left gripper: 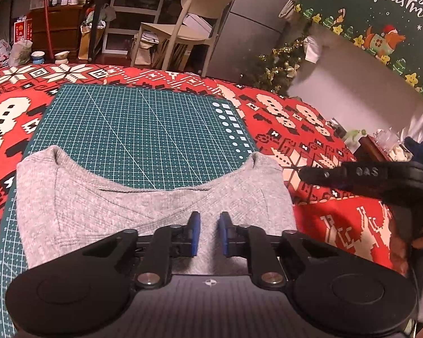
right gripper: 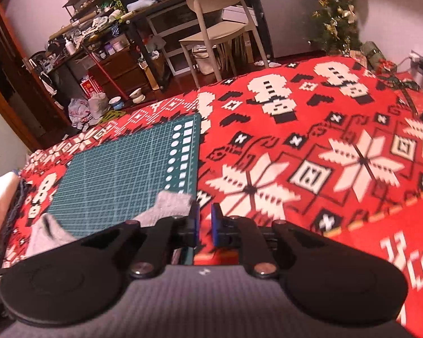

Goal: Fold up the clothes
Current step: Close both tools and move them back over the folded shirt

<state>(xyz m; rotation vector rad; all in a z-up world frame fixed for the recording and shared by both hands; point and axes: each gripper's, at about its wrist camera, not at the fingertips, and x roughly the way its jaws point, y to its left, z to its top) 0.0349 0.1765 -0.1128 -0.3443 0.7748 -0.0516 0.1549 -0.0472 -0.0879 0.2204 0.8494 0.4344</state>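
Garment: grey knit garment (left gripper: 143, 205) lies flat on the near part of the green cutting mat (left gripper: 138, 129), its two upper corners curled up at left and right; its right edge lies at the mat's right edge.
Mat: sits on a red blanket (left gripper: 338, 225) with white snowflake and snowman patterns.
Left gripper (left gripper: 209, 232): jaws partly apart, a narrow gap between the blue pads (left gripper: 195, 232); nothing between them. It hangs over the near middle of the garment; contact with the cloth cannot be told.
Right gripper (right gripper: 204, 224): jaws partly apart, a narrow gap, nothing held. It is positioned over the mat's right edge, just beside the garment's right corner (right gripper: 172, 201).
Left view only: whole spread of the garment; the right gripper's black body (left gripper: 366, 177) coming in from the right, above the blanket, near the garment's right side; green "Merry Christmas" banner (left gripper: 380, 14) on the wall.
Right view only: just the two raised grey corners of the garment; a stack of folded cloth (right gripper: 0, 205) at the far left edge of the blanket; wide stretch of blanket to the right of the mat.
Both views: beige chair (left gripper: 191, 25) and small decorated tree (left gripper: 282, 64) beyond the blanket; cluttered desk (right gripper: 104, 28) behind.
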